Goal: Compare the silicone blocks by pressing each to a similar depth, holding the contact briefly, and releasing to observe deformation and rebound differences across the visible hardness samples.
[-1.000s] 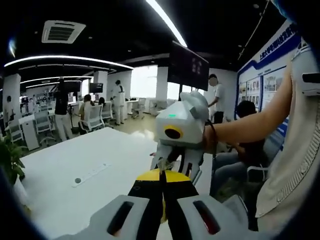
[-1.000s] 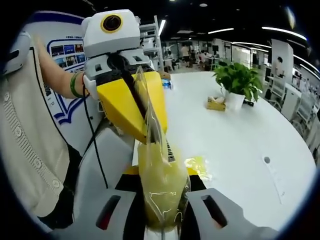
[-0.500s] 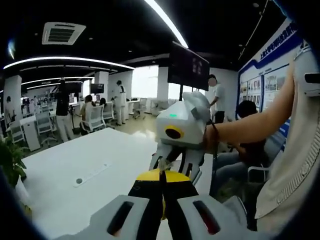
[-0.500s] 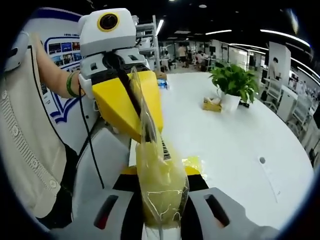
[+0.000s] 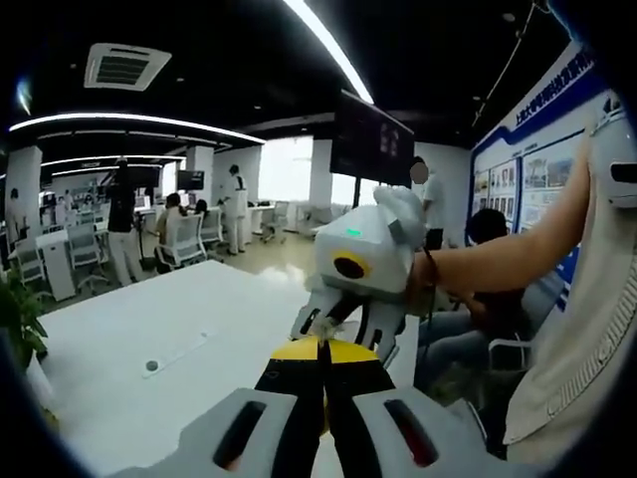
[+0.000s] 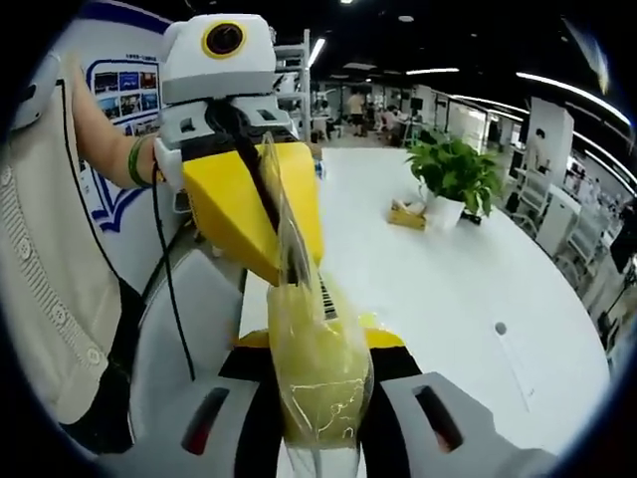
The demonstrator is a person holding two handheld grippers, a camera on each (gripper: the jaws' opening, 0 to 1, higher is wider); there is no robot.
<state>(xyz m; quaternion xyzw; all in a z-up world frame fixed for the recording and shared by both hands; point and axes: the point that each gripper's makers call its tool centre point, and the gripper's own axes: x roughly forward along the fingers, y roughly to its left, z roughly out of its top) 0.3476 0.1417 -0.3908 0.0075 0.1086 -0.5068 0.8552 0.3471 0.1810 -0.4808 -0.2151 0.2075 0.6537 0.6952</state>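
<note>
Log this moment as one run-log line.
left tongs: shut on bag top | right tongs: shut on bag bottom | bag: yellow, clear, held above table | pressing: not started

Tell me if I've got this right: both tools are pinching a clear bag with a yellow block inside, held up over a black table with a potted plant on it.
Not quite: the table is white, not black, as the right gripper view shows. The rest holds: the right tool and the left tool both pinch the clear bag holding a yellow block, and a potted plant stands on the table.
</note>
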